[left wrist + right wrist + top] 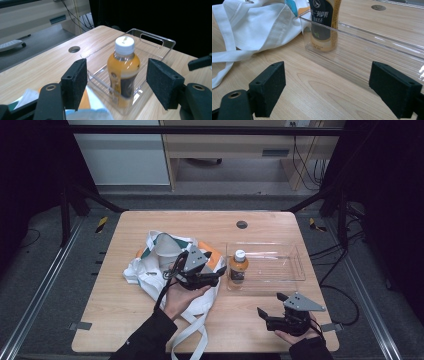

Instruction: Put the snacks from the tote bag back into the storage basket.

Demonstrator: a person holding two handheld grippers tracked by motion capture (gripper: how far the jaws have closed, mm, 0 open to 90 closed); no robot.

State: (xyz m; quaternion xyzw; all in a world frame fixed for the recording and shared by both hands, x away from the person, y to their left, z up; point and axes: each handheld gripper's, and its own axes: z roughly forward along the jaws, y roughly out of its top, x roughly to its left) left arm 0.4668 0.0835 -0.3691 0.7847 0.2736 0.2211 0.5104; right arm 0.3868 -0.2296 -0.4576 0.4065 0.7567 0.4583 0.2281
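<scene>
Two grippers are at work over a wooden table (150,325). In the high view, the left gripper (220,270) sits just left of centre, held above a white cloth bag (150,270), its jaws pointing right toward an orange drink bottle (238,267). The bottle stands upright in the left end of a clear plastic tray (290,265), white cap on top, dark label around its lower body. In the left gripper view, the jaws are spread wide with nothing between the pads; the bottle appears in the middle of the frame beyond them, and how close the pads are to the tray wall is hard to judge from here. The right gripper (270,307) lies at the lower right of the high view, near the table's front edge, well apart from the tray. Its jaws are also wide open and empty; in the right gripper view they frame bare wood, with the tray's near wall crossing the upper right of the frame and the bag's straps at the upper left.
</scene>
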